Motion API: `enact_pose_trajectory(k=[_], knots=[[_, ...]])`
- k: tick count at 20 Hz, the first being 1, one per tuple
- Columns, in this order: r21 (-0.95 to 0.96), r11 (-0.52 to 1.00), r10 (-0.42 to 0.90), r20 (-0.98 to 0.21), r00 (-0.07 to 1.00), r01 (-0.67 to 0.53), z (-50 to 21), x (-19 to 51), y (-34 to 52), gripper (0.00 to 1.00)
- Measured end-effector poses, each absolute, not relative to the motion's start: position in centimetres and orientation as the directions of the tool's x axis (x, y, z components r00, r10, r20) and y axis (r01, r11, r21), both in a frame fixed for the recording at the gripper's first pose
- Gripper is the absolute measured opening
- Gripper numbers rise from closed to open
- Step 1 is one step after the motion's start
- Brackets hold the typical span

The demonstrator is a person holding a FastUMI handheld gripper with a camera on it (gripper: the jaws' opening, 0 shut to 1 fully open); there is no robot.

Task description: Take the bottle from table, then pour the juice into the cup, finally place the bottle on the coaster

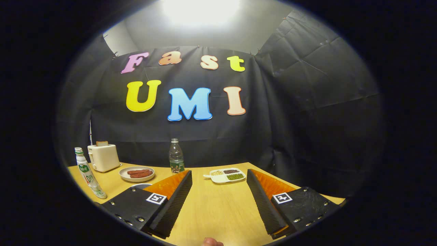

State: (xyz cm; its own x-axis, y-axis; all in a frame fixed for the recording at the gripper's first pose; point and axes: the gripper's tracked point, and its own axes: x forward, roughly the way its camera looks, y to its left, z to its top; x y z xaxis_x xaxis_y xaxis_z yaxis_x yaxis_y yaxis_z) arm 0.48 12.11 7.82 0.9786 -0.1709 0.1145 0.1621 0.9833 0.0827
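The task is at its very beginning. The tool [218,201] has its fingers wide apart and holds nothing; only bare desk [218,212] lies between them. The clear bottle [176,156] stands upright beyond the fingers, near the booth's wall, beside a divided tray [227,175] of beans. A second, white bottle [88,173] stands to the left, near a toaster [103,157] and a plate [137,174] of sausages. Which one holds the juice cannot be told. Grasping, pouring and placing all remain.
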Motion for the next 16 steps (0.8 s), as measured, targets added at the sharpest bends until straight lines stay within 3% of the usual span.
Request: enact_pose_trajectory(k=[16], knots=[[0.005, 0.982, 0.189, 0.082, 0.978, -0.190, 4.9, -3.3, 44.4, 0.97]])
